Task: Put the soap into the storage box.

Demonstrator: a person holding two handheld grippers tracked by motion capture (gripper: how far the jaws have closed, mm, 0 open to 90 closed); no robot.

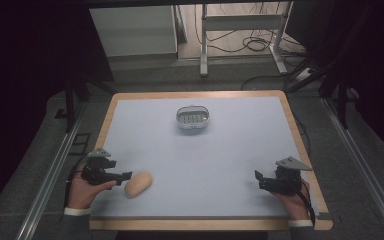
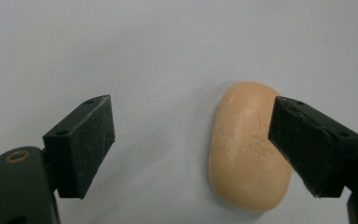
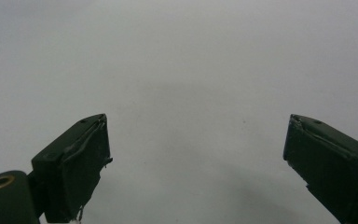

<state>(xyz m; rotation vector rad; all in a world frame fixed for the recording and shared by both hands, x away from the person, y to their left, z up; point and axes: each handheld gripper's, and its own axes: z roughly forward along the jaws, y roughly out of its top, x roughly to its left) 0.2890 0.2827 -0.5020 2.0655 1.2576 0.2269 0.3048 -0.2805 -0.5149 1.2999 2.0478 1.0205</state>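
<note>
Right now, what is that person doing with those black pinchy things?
A person sits at a table with a two-jaw gripper in each hand. The left gripper is reaching for a peach-coloured bar of soap lying flat near the front left of the table. Its jaws are wide open; the soap lies by one jaw, not yet squeezed. The right gripper is open too, over bare table at the front right. A small soap dish waits farther back, in the middle.
</note>
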